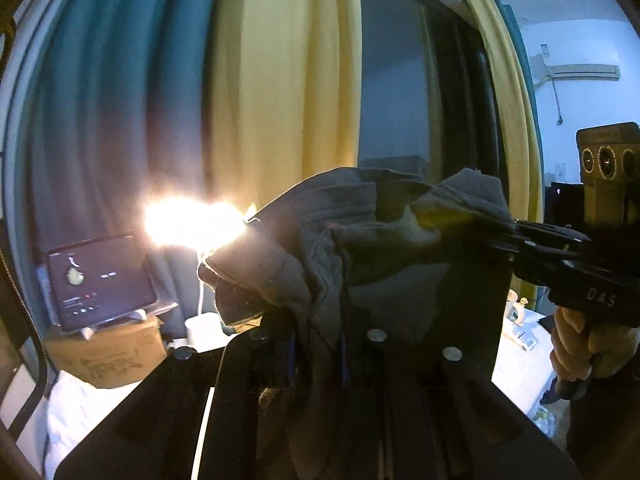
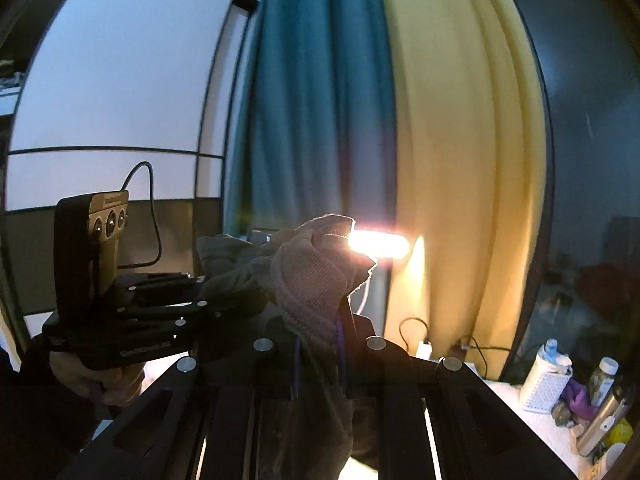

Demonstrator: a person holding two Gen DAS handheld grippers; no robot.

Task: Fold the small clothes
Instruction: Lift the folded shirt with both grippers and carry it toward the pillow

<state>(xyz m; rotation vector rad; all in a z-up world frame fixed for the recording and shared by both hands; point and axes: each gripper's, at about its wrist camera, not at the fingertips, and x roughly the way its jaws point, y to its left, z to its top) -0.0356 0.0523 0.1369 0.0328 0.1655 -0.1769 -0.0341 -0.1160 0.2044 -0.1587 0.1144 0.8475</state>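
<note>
Teal and yellow curtains (image 1: 208, 80) fill the background of both views, with a bright lamp (image 1: 192, 222) glaring in front of them. Your left view alone shows the dark window (image 1: 412, 92), an air conditioner (image 1: 582, 71) on the far wall and a lit screen (image 1: 100, 280) propped on a cardboard box (image 1: 112, 356). Your right view alone shows a white wall panel (image 2: 120, 80) and a cluster of bottles (image 2: 576, 392) on the table edge.

You hold the grey garment (image 1: 360, 232) up in the air between the two grippers, bunched and hanging. Your left gripper (image 1: 318, 354) is closed on one part of the cloth, which trails down between its fingers. Your right gripper (image 2: 320, 364) is likewise clamped on the cloth, and from the left view you see it pinching the garment's other end from the side, with your right hand (image 1: 588, 344) around its handle.
</note>
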